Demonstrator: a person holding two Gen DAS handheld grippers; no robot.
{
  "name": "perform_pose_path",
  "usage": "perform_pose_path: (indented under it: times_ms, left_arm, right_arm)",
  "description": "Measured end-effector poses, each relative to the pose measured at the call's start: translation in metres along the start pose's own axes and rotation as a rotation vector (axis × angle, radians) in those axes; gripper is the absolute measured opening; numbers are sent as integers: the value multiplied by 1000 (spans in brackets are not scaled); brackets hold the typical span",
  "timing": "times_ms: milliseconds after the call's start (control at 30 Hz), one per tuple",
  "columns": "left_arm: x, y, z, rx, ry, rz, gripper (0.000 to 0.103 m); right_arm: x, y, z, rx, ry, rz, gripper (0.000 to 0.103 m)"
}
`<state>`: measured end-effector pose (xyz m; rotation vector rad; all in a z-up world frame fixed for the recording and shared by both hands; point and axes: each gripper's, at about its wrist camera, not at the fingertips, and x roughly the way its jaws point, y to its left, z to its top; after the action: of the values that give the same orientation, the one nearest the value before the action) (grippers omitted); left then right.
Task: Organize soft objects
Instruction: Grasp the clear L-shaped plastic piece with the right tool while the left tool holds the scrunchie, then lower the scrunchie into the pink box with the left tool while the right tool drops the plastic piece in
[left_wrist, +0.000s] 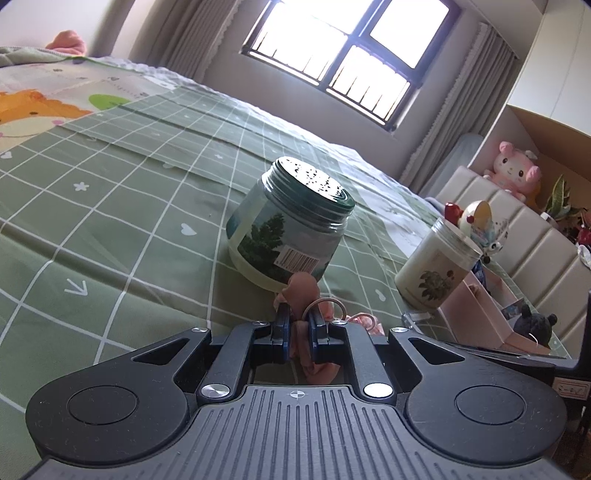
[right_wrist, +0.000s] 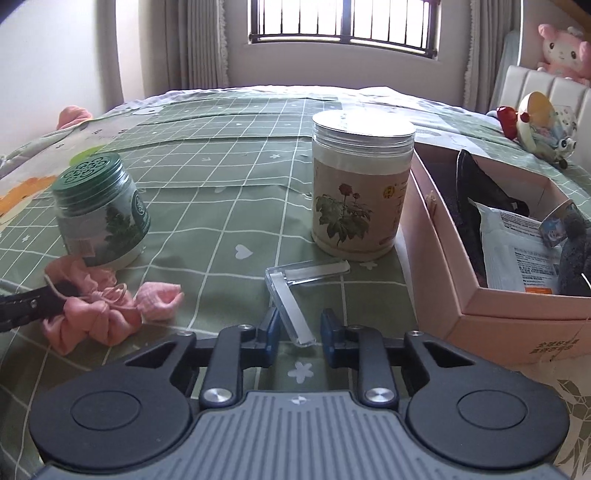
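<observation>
My left gripper (left_wrist: 298, 320) is shut on a pink fabric scrunchie (left_wrist: 303, 291) low over the green checked bedspread (left_wrist: 110, 206). The right wrist view shows the scrunchie (right_wrist: 92, 314) lying bunched on the bed with the left gripper's finger (right_wrist: 33, 304) on it and a thin hair tie on top. A small pink cloth piece (right_wrist: 159, 300) lies beside it. My right gripper (right_wrist: 300, 326) is open and empty, its fingers on either side of a clear plastic L-shaped piece (right_wrist: 291, 299). A pink cardboard box (right_wrist: 436, 236) stands to its right.
A green-lidded jar (left_wrist: 291, 229) (right_wrist: 99, 210) stands just behind the scrunchie. A clear jar with a flower label (right_wrist: 360, 188) (left_wrist: 436, 266) stands next to the box. The box holds dark cloth, a white packet (right_wrist: 517, 251) and a dark plush. Toys sit by the headboard (right_wrist: 546, 85).
</observation>
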<state>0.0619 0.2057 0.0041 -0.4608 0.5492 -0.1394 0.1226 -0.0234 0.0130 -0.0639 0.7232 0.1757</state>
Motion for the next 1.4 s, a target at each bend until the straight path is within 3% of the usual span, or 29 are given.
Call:
perform_pose_path:
  times_ms: [333,367,433,500,600,700,800,900,933,1100,1167,1233,1300,1400]
  left_arm:
    - [3,2,-1,-15,9,-7,12]
    - [3,2,-1,-16,10,-7,12]
    - [3,2,-2,-15,9,-7,12]
    - [3,3,-2,-16,9,-7,12]
    - [3,3,-2,-16,9,-8,12]
    - [3,3,-1,-23,10,-14,12]
    - [3,5,-2,-32,10,-22,12]
    - [3,6,-2,-37,9,-29,12]
    - [3,6,-2,-39,10,-30,12]
    - [4,8,-2,-40,11,-32,12]
    - [4,8,-2,-39,11,-30,12]
    - [4,8,-2,-35,10,-27,12]
    - [4,6,-2,-29,11,-19,12]
    - [3,0,-1,-6,0,3,12]
  right_arm:
    - [-45,3,-24,-117,27,142,23]
    - [-48,4,-20,-119,1,135,28]
    - [-43,6,-6,-86,-36,111,61]
    - [-31,9,9,-12,-63,86,66]
    - [-4,26,28,-17,-69,-2,66]
    - [22,34,40,-9,-19,-54,66]
    - [39,30,39,14,18,-59,63]
    - [28,20,29,18,26,58,27]
    - [22,19,24,2,27,93,22]
    - [-13,21,-5,-97,50,212,19]
    - [-26,23,-10,-126,33,233,28]
    - [-35,26,-10,-165,-25,201,69]
    - [-35,24,-3,-166,-84,142,77]
    - [-11,17,18,-110,-54,118,77]
